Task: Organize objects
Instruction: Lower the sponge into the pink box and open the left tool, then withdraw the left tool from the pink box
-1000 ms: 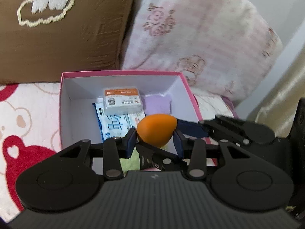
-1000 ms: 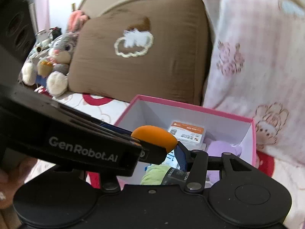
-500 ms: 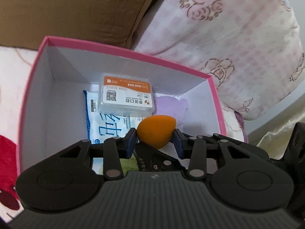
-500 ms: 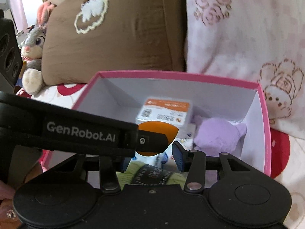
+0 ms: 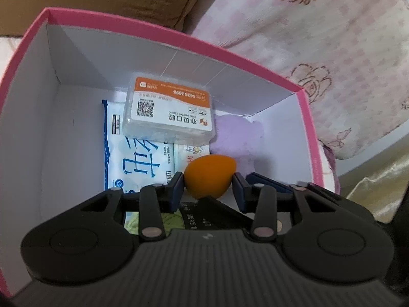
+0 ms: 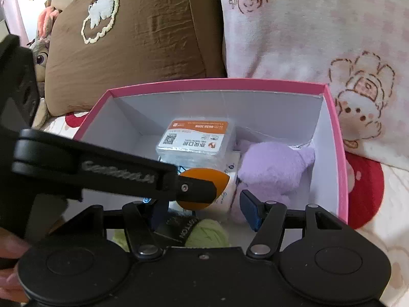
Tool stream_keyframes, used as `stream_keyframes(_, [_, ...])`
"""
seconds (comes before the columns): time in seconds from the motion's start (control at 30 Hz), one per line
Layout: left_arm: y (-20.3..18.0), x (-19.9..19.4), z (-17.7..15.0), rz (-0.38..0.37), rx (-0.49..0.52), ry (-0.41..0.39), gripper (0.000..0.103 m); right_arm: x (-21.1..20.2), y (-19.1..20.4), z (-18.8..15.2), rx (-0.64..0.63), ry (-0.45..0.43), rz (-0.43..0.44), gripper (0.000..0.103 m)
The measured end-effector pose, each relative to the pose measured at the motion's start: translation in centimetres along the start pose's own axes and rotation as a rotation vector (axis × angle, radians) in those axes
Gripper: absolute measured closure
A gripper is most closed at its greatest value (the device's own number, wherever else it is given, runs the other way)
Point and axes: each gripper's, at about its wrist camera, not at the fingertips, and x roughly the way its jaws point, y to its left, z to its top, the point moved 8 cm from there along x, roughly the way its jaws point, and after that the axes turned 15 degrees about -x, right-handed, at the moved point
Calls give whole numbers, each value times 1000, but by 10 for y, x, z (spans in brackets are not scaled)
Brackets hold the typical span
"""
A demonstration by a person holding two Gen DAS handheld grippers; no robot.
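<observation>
My left gripper [image 5: 208,186] is shut on an orange egg-shaped sponge [image 5: 209,177] and holds it inside a pink box [image 5: 163,32] with white walls. The sponge also shows in the right wrist view [image 6: 202,176], partly behind the left gripper's finger [image 6: 115,176]. My right gripper [image 6: 204,211] is open and empty, low over the box's near side [image 6: 219,84]. In the box lie a clear case with an orange label [image 5: 168,111], a wet-wipes pack [image 5: 133,153], a purple plush [image 6: 271,168] and green yarn [image 6: 207,234].
A brown cushion [image 6: 138,41] and a pink floral pillow [image 6: 319,33] stand behind the box. A grey plush rabbit [image 6: 39,53] sits at far left. The bed sheet [image 6: 368,179] has red prints.
Both grippers have moved forward and down over the box. The orange sponge, still held by the left gripper, is now lower inside the box.
</observation>
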Motion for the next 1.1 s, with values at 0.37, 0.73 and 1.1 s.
stream_keyframes(0.37, [-6,-7,-5,120,126,-27,47,-26,6,-20,-34,-50,-22,37])
stream_keyframes(0.73, [-12,-77,-16,135,191,-85,45,-72,32,-27,-16,-160,-67,37])
stream_keyframes(1.1, [9,-158,-47,242,175,-200,43,-136,63,-35,-2,-202,-102,37])
